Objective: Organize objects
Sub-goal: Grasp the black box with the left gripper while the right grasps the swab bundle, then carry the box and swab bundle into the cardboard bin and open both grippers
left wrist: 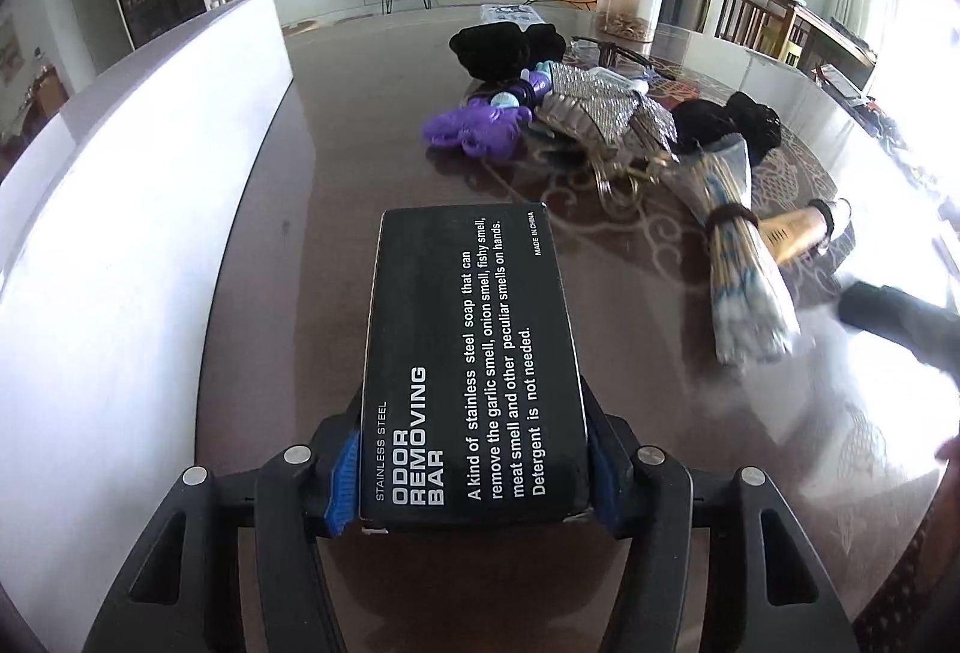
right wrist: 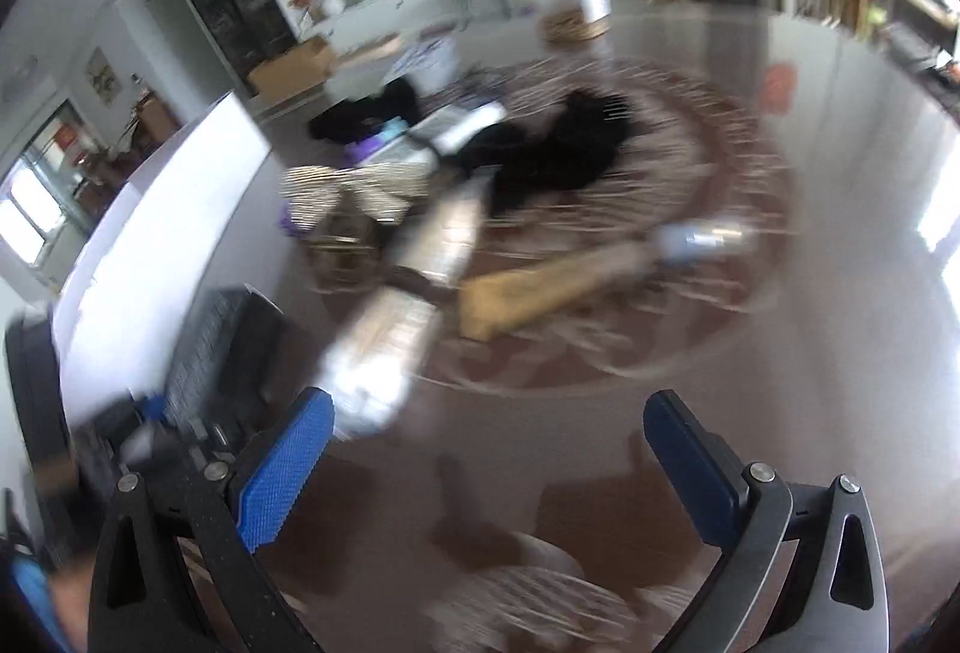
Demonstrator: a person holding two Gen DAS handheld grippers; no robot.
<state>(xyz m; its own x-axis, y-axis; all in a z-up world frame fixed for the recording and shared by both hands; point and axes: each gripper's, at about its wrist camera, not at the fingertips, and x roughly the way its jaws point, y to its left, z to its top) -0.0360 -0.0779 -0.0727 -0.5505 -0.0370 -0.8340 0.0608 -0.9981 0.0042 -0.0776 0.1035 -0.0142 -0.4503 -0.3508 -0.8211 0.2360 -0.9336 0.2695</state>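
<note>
At nine o'clock the white bin [left wrist: 138, 185] stood with its wall beside your left gripper [left wrist: 474, 479], whose jaws were clamped on the near end of the black soap box [left wrist: 468, 353], held level, probably so it could be carried over the rim. At two o'clock lay the stick bundle [left wrist: 741, 281]. Your right gripper [right wrist: 486, 449] hung wide open and empty over bare table [right wrist: 840, 293].

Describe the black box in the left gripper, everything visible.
The black box is a rectangular carton, apparently cardboard, printed in white: "STAINLESS STEEL ODOR REMOVING BAR", a usage blurb and "MADE IN CHINA". It lies flat, printed face up, long axis pointing away from the camera. The left gripper clamps its near end between blue-padded fingers. It looks lifted above the dark table.
</note>
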